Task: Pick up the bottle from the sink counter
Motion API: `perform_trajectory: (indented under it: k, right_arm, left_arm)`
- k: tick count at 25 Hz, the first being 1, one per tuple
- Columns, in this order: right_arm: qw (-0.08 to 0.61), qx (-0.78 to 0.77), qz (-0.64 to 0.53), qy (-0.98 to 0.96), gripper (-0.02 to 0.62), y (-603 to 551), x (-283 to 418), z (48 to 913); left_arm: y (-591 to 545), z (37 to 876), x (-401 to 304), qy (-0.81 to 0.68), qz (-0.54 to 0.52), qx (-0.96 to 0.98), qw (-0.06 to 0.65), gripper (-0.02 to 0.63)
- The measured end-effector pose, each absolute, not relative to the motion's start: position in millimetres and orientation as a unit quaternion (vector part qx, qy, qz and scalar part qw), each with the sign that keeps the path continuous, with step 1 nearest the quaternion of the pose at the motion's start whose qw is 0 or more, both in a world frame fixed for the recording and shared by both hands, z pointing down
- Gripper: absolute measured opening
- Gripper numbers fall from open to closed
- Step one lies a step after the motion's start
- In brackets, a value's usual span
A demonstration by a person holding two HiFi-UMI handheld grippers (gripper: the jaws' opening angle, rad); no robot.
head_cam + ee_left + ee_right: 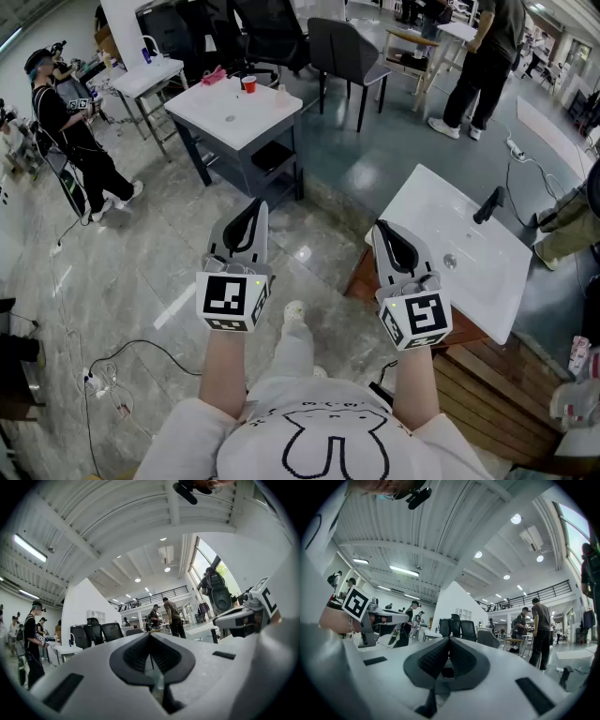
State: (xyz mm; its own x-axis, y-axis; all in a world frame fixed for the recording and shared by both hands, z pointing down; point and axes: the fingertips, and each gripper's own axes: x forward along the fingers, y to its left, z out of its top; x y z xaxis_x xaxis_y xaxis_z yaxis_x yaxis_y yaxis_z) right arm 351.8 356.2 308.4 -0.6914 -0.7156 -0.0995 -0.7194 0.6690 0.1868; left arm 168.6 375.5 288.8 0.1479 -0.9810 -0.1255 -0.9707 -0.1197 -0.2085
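At the far left a person in black clothes (70, 122) is standing on the glossy grey floor (141, 272), which is lying open ahead of both grippers. The left gripper (255, 211) is pointing forward, about level, its jaws pressing together on nothing. Beyond it a stretch of floor is separating its tip from the near corner of the white-topped square desk (216, 117), which is carrying a red cup (248, 84) near its far edge. The right gripper (382, 230) is likewise clenched and empty. In the head view it is overlapping the left corner of the white sink desk (431, 211), hiding part of that edge. A black faucet (489, 204) is standing toward the far right edge. The bottle is showing in no view I can make out; both gripper views are looking over the room and ceiling.
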Motion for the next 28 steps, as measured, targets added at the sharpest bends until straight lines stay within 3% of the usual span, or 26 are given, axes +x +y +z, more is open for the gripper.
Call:
perform_trajectory:
  k: [8, 28]
  right_arm:
    - [-0.007, -0.387, 0.107, 0.916, 0.023, 300, 325, 316]
    - [-0.006, -0.411, 0.068, 0.909, 0.023, 63, 190, 317]
  left_arm:
    - [313, 295, 147, 0.647, -0.017, -0.753, 0.117, 0.009]
    - [82, 310, 0, 0.647, -0.011, -0.758, 0.079, 0.009]
